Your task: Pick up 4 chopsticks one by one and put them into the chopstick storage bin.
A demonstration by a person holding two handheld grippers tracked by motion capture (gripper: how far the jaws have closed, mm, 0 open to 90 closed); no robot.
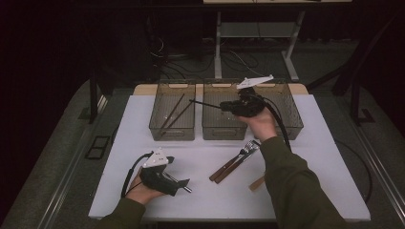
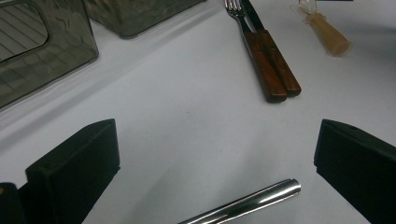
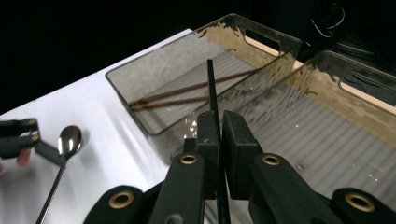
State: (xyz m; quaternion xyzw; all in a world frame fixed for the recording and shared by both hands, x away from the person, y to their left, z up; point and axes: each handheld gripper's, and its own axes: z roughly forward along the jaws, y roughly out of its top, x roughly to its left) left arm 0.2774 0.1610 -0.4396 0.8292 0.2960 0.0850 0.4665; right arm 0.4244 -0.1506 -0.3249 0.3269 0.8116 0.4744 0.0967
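In the high view, a dark chopstick (image 1: 206,103) is held clamped in the right gripper (image 1: 228,107) above the two bins, its tip pointing to nine o'clock over the rim of the left bin (image 1: 157,130), where two chopsticks (image 1: 173,113) are already laid; the sorting is judged partly done, with a fork and knife (image 1: 235,162) left on the tabletop (image 1: 315,157) at five o'clock of the bins. In the left gripper view, the jaws are spread wide, a metal handle (image 2: 252,199) lies between them at six o'clock, and open room is offered towards the wooden-handled cutlery (image 2: 268,60). In the right gripper view, the chopstick (image 3: 211,88) is seen pinched upright between closed jaws, near the wall shared by the bins, which is to be cleared before release.
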